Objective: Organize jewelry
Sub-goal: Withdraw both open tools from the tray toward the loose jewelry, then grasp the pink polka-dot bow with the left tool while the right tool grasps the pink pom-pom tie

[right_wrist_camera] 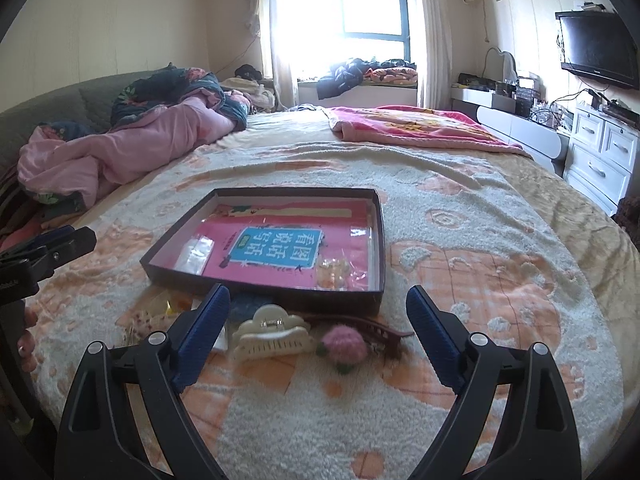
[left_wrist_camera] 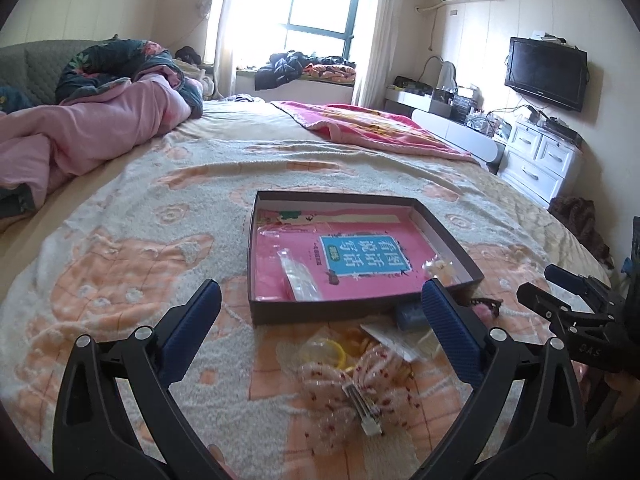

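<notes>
Cream ridged claw clip (right_wrist_camera: 273, 336) — fuzzy bedspread (right_wrist_camera: 360, 420).

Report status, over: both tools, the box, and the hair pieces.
Left tool, right tool: open, empty. Box holds small bags. Cream claw clip, pink flower clip, bow clip outside. Nothing blocking.

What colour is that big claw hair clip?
Cream-white claw hair clip, best seen in the right wrist view.

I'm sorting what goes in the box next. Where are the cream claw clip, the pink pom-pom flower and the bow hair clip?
cream claw clip (right_wrist_camera: 273, 336): right wrist view, on its toothed front.
pink pom-pom flower (right_wrist_camera: 345, 347): right wrist view, middle of the fuzzy ball.
bow hair clip (left_wrist_camera: 352, 384): left wrist view, at the bow's knot.
</notes>
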The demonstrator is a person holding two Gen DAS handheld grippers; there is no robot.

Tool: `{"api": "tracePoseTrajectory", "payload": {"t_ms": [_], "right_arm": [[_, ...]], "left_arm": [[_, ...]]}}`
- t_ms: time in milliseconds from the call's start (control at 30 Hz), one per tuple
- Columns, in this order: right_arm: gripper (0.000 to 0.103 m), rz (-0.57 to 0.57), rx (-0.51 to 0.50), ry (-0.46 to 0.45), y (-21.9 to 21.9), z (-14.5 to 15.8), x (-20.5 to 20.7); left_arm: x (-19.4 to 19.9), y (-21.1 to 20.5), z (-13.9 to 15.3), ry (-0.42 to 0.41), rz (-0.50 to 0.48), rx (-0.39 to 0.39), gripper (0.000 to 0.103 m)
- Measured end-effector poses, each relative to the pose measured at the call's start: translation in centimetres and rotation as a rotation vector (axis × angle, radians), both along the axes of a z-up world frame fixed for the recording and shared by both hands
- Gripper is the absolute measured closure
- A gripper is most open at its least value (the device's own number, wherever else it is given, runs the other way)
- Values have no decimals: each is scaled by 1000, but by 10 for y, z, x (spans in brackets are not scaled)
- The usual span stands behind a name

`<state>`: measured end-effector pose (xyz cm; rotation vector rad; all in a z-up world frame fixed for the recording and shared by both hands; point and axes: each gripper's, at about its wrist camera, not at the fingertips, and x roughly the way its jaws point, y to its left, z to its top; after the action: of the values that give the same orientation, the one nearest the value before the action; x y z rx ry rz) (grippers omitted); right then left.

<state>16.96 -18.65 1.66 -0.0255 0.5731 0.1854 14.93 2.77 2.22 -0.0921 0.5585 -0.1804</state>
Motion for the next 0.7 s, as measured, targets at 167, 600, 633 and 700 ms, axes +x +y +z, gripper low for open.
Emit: {"api": "tracePoseTrajectory", "payload": {"t_ms": [167,600,633,700], "right_arm": [[16,1,-11,18,-3,-7,-8],[16,3,-45,60,-8,-23,-28],[16,0,-47,64,-9,-25,-29],[16,-8,-52,71,-12,-29,-29]], "left_arm": [[-10,2,-5,14,-1,-1,11],[-28,4,-35,100,-19,-4,11],[-28,3,-37,105,-24,-3,11],[-28,-1,-42,119,-35,-3,11]]}}
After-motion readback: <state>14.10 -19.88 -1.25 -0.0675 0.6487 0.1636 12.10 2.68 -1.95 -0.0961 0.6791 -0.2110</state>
